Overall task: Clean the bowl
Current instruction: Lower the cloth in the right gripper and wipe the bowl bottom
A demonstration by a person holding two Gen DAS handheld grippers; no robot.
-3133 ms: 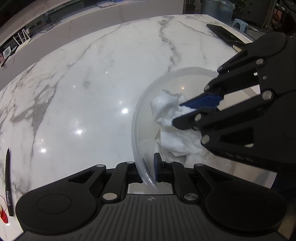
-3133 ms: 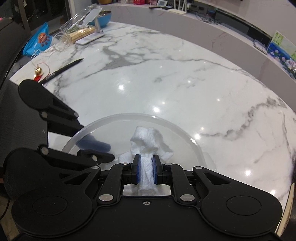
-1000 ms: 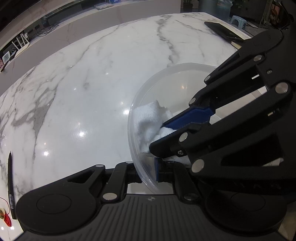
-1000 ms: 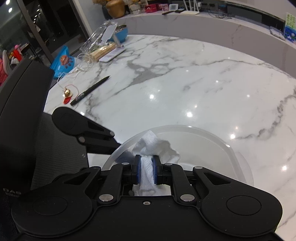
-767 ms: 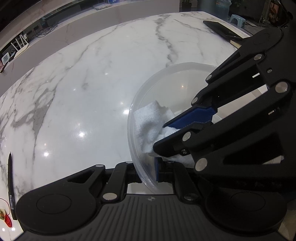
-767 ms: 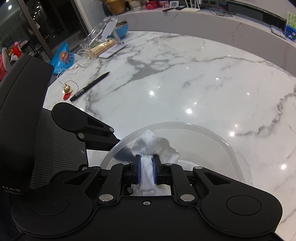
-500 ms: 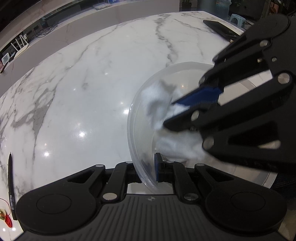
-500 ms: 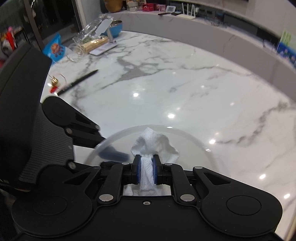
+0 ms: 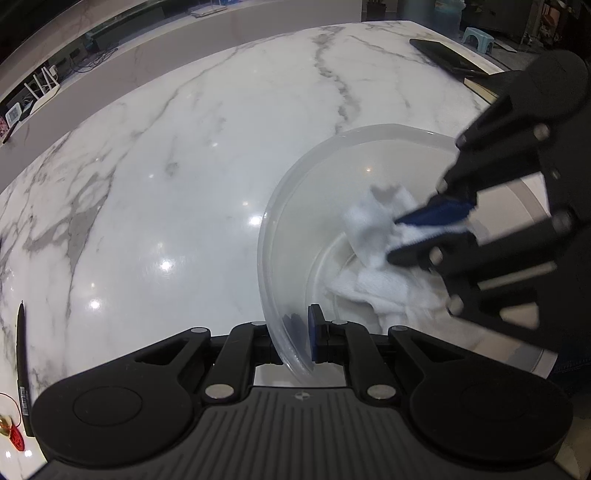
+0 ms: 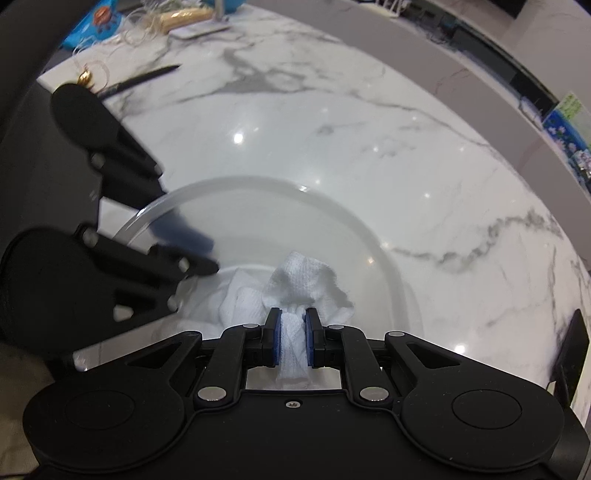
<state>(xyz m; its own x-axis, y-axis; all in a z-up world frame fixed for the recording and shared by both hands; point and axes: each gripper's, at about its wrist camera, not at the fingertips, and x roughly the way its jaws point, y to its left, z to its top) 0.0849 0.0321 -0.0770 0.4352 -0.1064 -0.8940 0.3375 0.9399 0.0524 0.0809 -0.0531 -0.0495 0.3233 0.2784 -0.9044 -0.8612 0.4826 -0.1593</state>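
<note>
A clear plastic bowl (image 9: 317, 173) rests on the white marble table. My left gripper (image 9: 295, 332) is shut on the bowl's near rim and holds it steady; it also shows in the right wrist view (image 10: 184, 254). My right gripper (image 10: 293, 345) is shut on a white cloth (image 10: 299, 280) and presses it on the bowl's (image 10: 266, 192) bottom. In the left wrist view the right gripper (image 9: 424, 236) reaches in from the right with the cloth (image 9: 376, 221) bunched under it.
A black pen (image 9: 21, 365) and a red-and-gold charm (image 9: 11, 432) lie at the table's left edge. A dark phone (image 9: 443, 55) lies at the far right corner. In the right wrist view a pen (image 10: 140, 79), a blue packet (image 10: 94, 22) and other clutter sit far left.
My right gripper has swept the cloth from the bowl's left wall near the left gripper across to the middle and right of the bowl. The left gripper and the bowl have stayed put.
</note>
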